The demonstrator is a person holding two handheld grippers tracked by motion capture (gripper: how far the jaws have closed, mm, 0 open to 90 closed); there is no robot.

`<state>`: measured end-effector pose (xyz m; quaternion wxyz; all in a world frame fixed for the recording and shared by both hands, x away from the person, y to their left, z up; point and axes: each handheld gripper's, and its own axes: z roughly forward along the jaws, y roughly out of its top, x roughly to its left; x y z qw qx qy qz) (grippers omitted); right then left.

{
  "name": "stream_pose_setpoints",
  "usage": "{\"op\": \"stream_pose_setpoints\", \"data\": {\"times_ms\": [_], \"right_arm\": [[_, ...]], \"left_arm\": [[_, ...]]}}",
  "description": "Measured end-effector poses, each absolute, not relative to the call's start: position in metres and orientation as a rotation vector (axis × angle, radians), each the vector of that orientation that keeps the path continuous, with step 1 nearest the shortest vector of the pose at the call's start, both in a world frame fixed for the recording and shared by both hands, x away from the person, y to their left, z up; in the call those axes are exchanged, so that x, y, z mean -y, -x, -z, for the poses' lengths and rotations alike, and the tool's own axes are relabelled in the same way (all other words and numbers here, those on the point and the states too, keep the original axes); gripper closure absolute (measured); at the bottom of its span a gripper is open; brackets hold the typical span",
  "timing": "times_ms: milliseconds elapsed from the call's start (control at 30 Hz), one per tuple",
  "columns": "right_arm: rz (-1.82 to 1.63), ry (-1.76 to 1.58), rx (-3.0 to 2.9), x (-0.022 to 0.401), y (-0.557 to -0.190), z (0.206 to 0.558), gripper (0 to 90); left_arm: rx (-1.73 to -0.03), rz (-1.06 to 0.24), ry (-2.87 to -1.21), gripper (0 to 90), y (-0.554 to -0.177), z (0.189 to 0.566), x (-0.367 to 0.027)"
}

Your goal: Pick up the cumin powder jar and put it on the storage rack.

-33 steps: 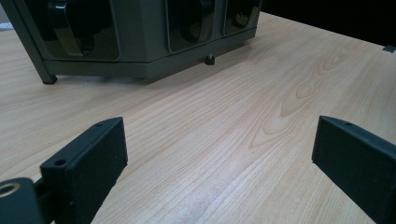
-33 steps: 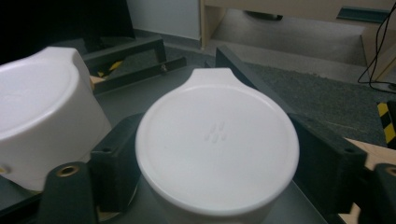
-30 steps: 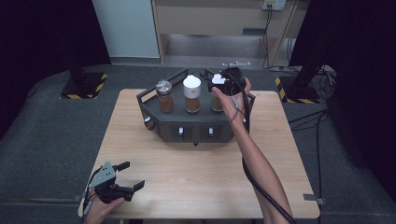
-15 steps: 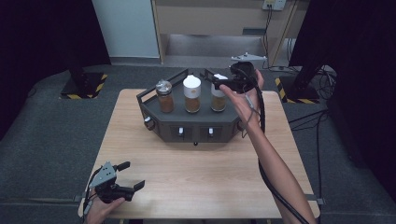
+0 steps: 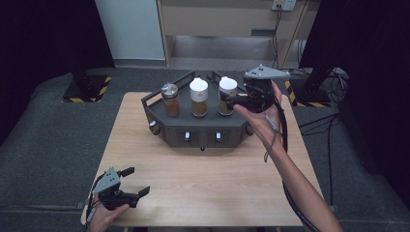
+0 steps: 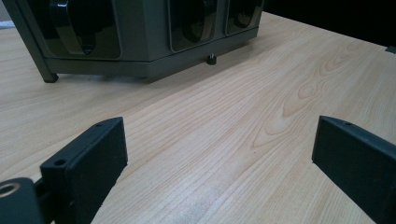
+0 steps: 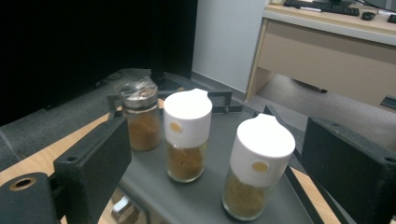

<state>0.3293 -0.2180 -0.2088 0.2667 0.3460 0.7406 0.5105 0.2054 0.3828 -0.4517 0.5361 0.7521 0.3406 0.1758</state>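
At the far right of the rack: right gripper (image 5: 231,101), held level by the person's right hand (image 5: 263,118), jaws pointing toward the jars.
Right gripper state: jaws spread and have just been opening; nothing pressed between them. In the right gripper view the nearest jar stands ahead, between the lines of the two jaws but beyond them.
Nearest jar: white-capped jar (image 7: 258,166), upright on the rack's flat top, at the right end of the row, just beside the jaw tips in the high view.
Row order, right to left from above: white-capped jar, middle white-capped jar (image 5: 198,97), metal-lidded jar (image 5: 169,99).
Long axis: every jar vertical; the jaws stand either side of that axis, so a side-on grip suits.
Carrier: dark rack (image 5: 193,126), with knobs on its front, on the tabletop (image 5: 212,179).
Left gripper (image 5: 137,181): low at the near left corner, jaws apart and empty over bare wood, well apart from the jars.
Nearer hand: right, by far.
Judgement: a short move straight ahead would bracket the end jar.
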Motion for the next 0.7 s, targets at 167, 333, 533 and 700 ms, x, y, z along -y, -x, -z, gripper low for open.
{"op": "stream_pose_setpoints", "data": {"times_ms": [167,333,533,700], "right_arm": [[-1.414,-0.894,-2.009,0.232,-0.310,0.213,8.5],[-1.447,-0.868,-1.998,0.248,-0.291,0.223,8.6],[-1.425,-0.839,-1.996,0.262,-0.273,0.238,8.5],[-1.442,-0.838,-1.999,0.278,-0.258,0.254,8.5]], "left_arm": [[-0.811,-0.418,-1.791,2.5,-0.206,0.452,-0.382],[-0.809,-0.418,-1.794,2.5,-0.206,0.452,-0.382],[-0.800,-0.421,-1.795,2.5,-0.205,0.452,-0.382],[-0.796,-0.421,-1.800,2.5,-0.205,0.451,-0.382]]}}
